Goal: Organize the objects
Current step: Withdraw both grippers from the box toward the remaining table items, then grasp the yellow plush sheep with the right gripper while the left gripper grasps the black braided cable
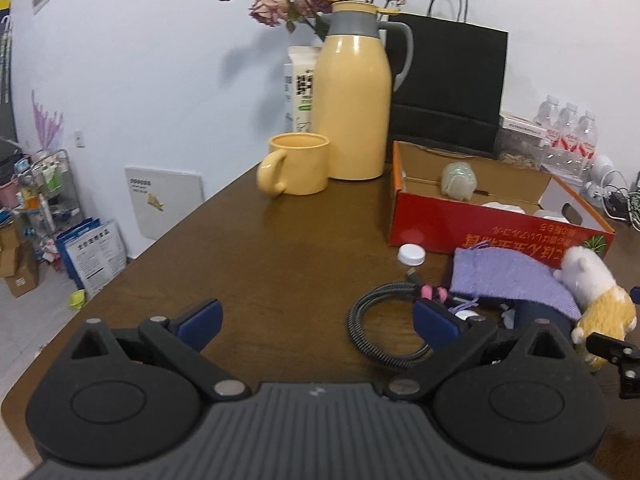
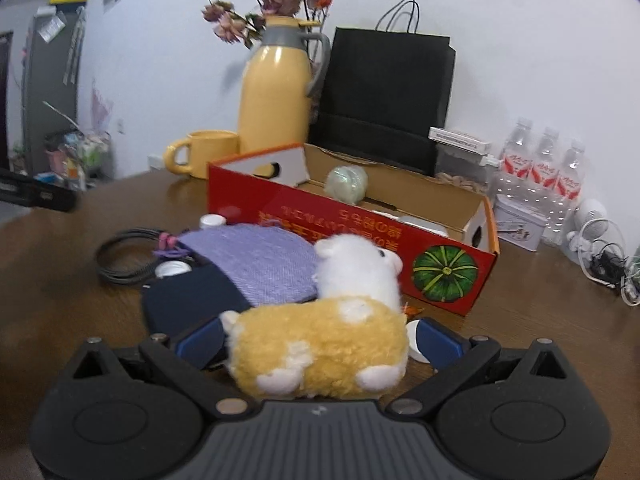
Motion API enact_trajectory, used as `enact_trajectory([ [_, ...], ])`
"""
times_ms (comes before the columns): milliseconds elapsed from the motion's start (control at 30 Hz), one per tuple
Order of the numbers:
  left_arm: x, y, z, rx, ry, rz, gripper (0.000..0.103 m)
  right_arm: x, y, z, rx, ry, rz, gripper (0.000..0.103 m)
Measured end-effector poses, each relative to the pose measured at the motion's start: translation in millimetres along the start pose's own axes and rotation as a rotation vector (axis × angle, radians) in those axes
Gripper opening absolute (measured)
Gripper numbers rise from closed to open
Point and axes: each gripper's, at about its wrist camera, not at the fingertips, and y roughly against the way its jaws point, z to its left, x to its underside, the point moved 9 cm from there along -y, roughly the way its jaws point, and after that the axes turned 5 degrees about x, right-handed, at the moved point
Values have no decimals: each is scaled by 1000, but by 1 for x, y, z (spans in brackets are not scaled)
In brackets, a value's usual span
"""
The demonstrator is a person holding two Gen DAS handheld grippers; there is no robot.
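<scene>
A yellow and white plush toy [image 2: 320, 344] lies between the fingers of my right gripper [image 2: 318, 342]; the blue pads flank its body, and I cannot tell whether they press it. The toy also shows in the left wrist view [image 1: 596, 300]. Behind it lie a purple knitted pouch [image 2: 260, 268], a dark blue case [image 2: 188, 300] and a coiled black cable [image 1: 384, 328]. An open red cardboard box [image 2: 360, 236] holds a pale green ball [image 2: 346, 184]. My left gripper [image 1: 316, 322] is open and empty over the brown table, left of the cable.
A yellow thermos [image 1: 352, 96] and yellow mug [image 1: 296, 164] stand at the back with a black paper bag [image 1: 448, 84] and dried flowers. Water bottles [image 2: 544, 168], a tin [image 2: 518, 220] and cables sit at the right. A white cap [image 1: 411, 255] lies by the box.
</scene>
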Motion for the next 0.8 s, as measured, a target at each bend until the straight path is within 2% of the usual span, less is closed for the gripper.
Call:
enact_trajectory([
  [133,10,2,3,-15,6,22,103,4,-13,5,-7,37,17,103],
  [233,17,-1,2,-29,1,43,103,2,-15,4,-18,14,9,103],
  [367,17,-6,-3,-43,-16,54,103,3,-11,1,-25,-9,-13,97],
  [500,18,-16,-14,-48,-33,85,103,0,-1,3,15,12,-64,93],
  [633,20,-30,-29,-39,-106,126,103,-6,18,0,33,0,-139,92],
  [800,22,-48,-46,13,-151,199,103,-14,31,-13,75,-45,-199,92],
])
